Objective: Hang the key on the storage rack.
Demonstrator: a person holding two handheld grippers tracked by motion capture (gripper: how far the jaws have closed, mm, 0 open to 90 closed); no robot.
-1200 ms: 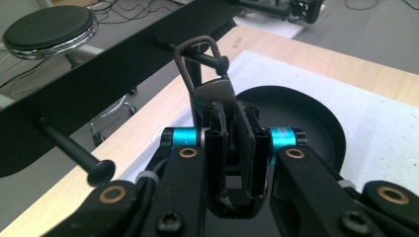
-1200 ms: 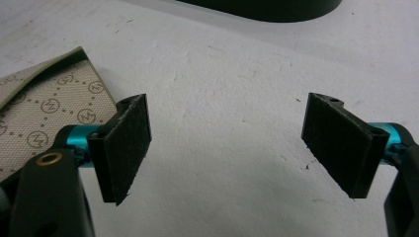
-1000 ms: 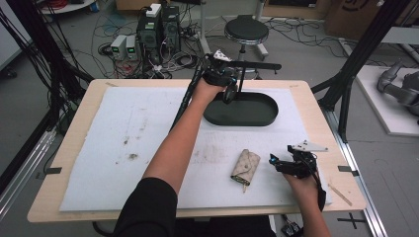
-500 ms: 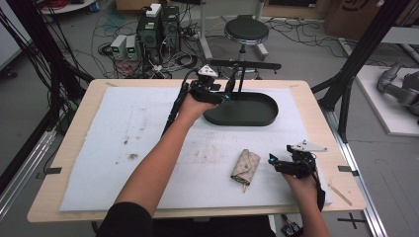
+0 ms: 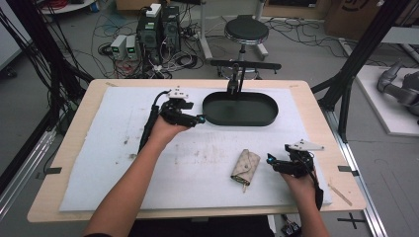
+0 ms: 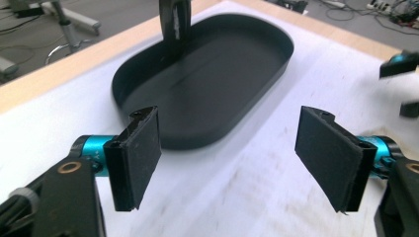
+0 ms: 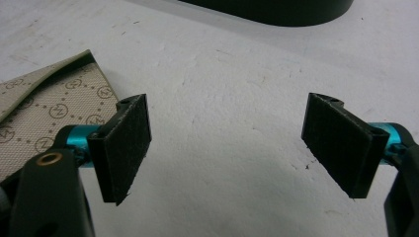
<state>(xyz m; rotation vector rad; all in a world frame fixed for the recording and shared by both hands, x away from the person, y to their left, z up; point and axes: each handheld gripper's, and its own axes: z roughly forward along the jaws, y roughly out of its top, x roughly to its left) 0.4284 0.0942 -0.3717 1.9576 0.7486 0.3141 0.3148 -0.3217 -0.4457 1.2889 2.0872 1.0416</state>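
My left gripper (image 5: 197,118) hangs just left of the black oval tray (image 5: 240,120) at the far side of the white mat (image 5: 99,163); its jaws have just been opening, and they stand wide apart with nothing between them. My right gripper (image 5: 271,160) rests near the mat's near right edge, jaws also spread wide and empty, just right of the patterned beige key pouch (image 5: 245,166), which lies flat on the mat.
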